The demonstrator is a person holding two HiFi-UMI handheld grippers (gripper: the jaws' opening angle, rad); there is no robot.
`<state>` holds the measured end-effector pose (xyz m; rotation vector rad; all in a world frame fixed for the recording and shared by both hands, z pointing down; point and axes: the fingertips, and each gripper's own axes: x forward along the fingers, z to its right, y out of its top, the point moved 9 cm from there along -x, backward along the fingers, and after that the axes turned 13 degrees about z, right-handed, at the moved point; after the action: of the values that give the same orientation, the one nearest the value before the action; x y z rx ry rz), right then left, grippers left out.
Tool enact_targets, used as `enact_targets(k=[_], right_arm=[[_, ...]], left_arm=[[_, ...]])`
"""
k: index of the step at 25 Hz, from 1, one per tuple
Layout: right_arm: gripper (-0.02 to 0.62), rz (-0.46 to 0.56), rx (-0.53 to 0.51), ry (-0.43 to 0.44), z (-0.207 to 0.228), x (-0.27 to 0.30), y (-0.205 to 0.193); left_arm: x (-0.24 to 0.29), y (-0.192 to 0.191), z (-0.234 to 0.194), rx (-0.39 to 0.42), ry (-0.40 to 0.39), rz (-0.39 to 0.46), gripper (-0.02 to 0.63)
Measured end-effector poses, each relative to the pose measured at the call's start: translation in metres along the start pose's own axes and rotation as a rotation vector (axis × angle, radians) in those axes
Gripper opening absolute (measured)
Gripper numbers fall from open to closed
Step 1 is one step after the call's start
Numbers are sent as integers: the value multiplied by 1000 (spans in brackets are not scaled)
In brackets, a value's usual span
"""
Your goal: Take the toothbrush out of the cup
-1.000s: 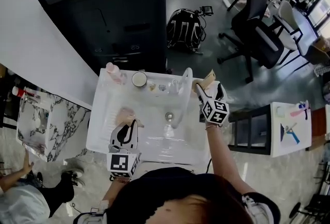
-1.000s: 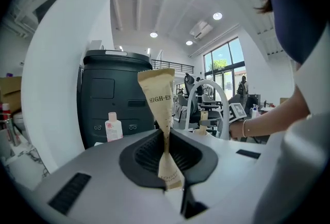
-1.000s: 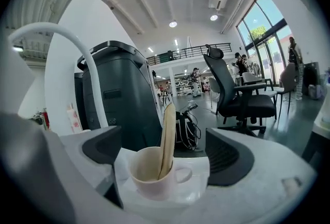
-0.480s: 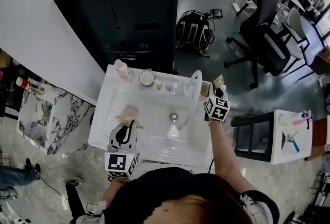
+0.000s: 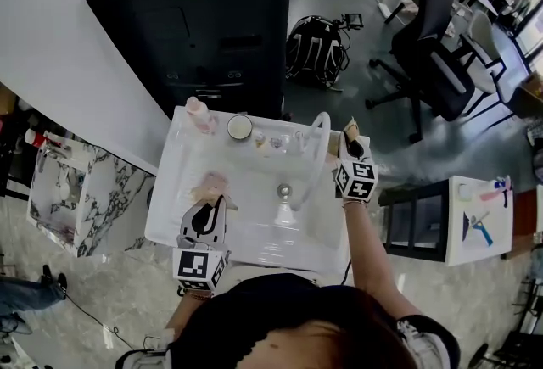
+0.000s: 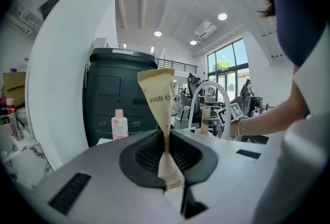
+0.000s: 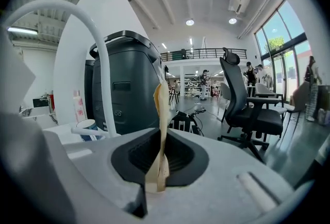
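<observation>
Lettering on the packet left tool clamps is cut off; right tool just clamped a wrapper.

A white sink is seen under the left fingers, with its drain between them and the right fingers. An arched white tap is set just left of the right fingers. A pink bottle is stood on the back rim, ahead of the left fingers. A black machine is placed well beyond both. A backpack and an office chair are seen on the floor beyond the right fingers. A marbled table is seen far left of the left fingers, and a small white table is seen right of the right fingers.
</observation>
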<state>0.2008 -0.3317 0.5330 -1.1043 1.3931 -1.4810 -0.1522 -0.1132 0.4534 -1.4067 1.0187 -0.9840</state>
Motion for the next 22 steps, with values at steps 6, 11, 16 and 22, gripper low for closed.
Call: enact_targets(k=[6, 11, 16, 22], right_arm=[[25, 90, 26, 7, 0, -21, 29], [25, 181, 36, 11, 1, -47, 60], [25, 259, 43, -10, 2, -83, 86], [25, 313, 54, -28, -2, -125, 103]], left_arm=[[3, -2, 0, 9, -24, 4, 25], [6, -2, 0, 13, -45, 8, 25], [8, -2, 4, 7, -65, 14, 25], [8, -3, 7, 10, -76, 12, 25]])
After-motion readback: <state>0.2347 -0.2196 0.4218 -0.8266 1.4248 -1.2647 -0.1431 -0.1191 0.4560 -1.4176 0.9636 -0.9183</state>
